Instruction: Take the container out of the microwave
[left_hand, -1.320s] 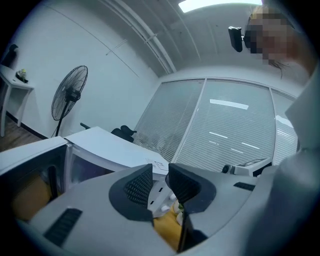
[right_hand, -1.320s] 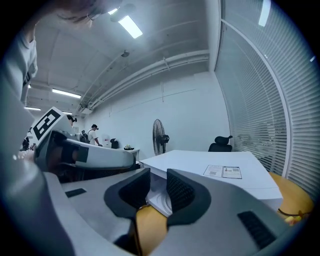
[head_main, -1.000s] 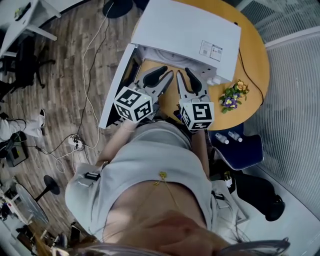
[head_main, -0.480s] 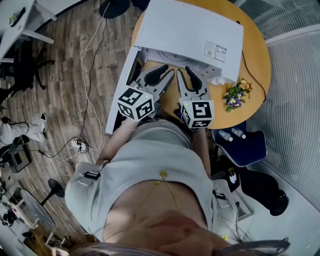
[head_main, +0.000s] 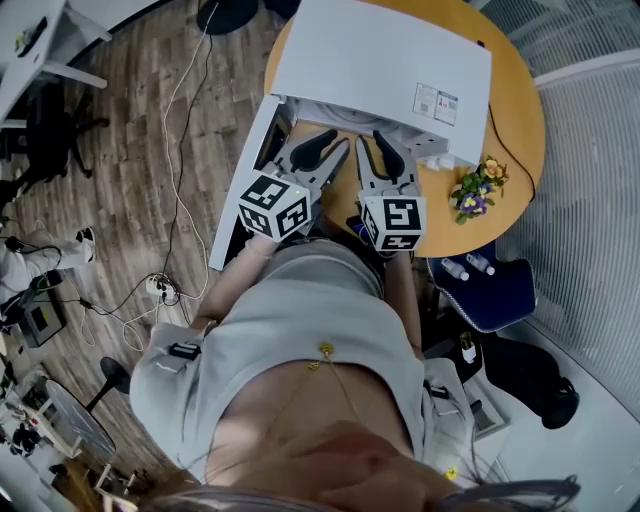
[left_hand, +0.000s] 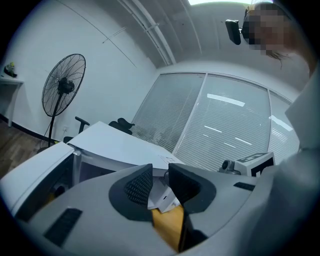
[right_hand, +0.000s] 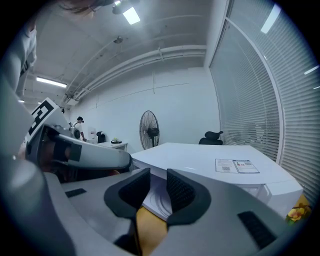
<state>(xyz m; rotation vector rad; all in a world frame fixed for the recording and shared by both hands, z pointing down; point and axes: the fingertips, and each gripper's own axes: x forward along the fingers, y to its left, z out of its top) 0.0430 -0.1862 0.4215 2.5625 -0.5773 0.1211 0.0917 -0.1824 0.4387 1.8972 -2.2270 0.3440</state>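
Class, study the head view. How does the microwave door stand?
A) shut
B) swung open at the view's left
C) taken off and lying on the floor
B: the door angles out from the left side of the microwave, leaving its front opening uncovered.
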